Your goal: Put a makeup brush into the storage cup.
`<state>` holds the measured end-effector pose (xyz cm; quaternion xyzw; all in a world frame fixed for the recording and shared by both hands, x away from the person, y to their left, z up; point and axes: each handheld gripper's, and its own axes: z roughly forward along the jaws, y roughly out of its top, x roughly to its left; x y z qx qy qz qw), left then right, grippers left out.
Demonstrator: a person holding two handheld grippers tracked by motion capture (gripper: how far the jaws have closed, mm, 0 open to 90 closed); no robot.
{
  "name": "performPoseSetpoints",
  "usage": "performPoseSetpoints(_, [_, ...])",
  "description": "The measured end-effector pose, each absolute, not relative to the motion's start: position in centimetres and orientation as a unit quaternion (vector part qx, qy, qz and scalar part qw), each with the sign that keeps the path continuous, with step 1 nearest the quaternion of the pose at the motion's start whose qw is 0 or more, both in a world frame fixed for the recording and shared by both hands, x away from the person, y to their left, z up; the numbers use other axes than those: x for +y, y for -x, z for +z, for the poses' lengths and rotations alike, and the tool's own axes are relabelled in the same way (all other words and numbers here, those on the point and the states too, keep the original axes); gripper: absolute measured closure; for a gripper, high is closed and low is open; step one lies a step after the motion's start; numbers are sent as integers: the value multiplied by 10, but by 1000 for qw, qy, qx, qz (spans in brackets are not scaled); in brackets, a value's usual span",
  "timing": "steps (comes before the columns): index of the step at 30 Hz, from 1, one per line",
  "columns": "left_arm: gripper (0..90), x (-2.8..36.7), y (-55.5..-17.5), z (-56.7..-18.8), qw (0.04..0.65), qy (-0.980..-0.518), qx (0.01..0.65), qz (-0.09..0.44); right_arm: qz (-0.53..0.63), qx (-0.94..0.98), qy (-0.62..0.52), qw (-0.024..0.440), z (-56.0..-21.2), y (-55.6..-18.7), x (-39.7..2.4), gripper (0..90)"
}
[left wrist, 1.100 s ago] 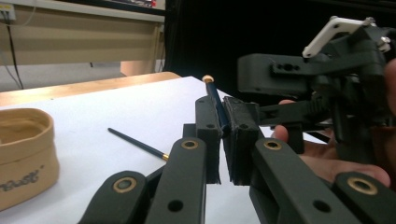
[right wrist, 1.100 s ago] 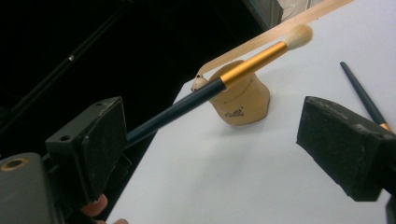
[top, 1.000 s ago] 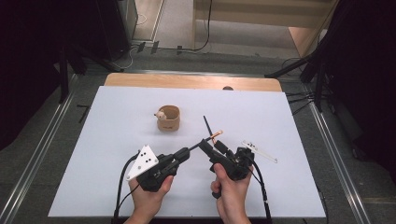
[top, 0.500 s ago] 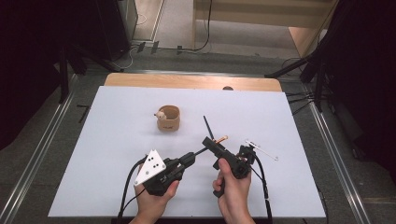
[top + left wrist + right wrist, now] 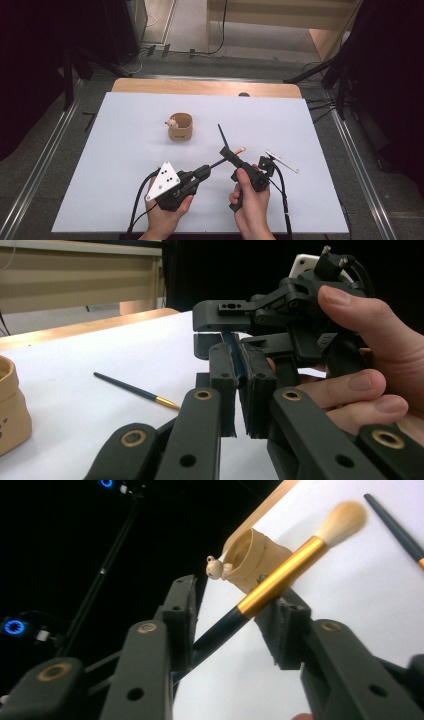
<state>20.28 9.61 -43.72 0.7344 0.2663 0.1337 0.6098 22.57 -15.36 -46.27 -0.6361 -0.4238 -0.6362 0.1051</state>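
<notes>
My left gripper (image 5: 214, 165) (image 5: 239, 390) is shut on the dark blue handle of a brush (image 5: 241, 149) and holds it level above the table. Its gold ferrule and pale bristles (image 5: 287, 567) cross between the jaws of my right gripper (image 5: 233, 157) (image 5: 232, 607). Those jaws have just been closing around the brush but still stand apart; the ferrule only leans on one pad. A second dark brush (image 5: 222, 135) (image 5: 132, 388) (image 5: 395, 527) lies on the white table beyond them.
A tan cup (image 5: 181, 131) (image 5: 10, 405) (image 5: 252, 555) with a small figure on its rim (image 5: 216, 566) stands mid-table, behind the grippers. The white tabletop (image 5: 125, 165) ends at a wooden strip (image 5: 205, 87) at the back, with dark floor around.
The right gripper's jaws have come closer together around the brush's ferrule end. Both hands have stayed almost where they were, and the left gripper keeps its hold on the handle.
</notes>
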Motion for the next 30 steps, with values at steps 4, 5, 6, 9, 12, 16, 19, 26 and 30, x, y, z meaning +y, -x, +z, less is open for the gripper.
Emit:
performPoseSetpoints(4, [865,97,-203,-437,614,-733,264,126,-650,-421,624,108,-461,-225,-156,676])
performPoseSetpoints(5, [865,97,-204,-437,611,-737,263,121,-650,-421,624,108,-461,-225,-156,676])
performPoseSetpoints(6, [865,97,-204,-438,609,-740,260,117,-654,-419,620,107,-460,-225,-156,696])
performPoseSetpoints(9, [844,97,-204,-440,616,-742,241,108,-677,-416,597,109,-455,-223,-160,845])
performPoseSetpoints(12, [464,96,-200,-433,622,-738,230,124,-686,-444,572,69,-448,-220,-160,844])
performPoseSetpoints(16, [340,95,-201,-429,609,-750,232,115,-679,-493,544,-14,-436,-214,-156,844])
performPoseSetpoints(19, [269,95,-206,-432,599,-757,241,100,-660,-526,529,-86,-426,-208,-152,844])
performPoseSetpoints(26, [283,91,-212,-435,576,-773,250,90,-644,-558,502,-147,-420,-204,-148,844])
performPoseSetpoints(30, [343,88,-212,-435,566,-781,248,93,-632,-590,466,-189,-413,-197,-138,844])
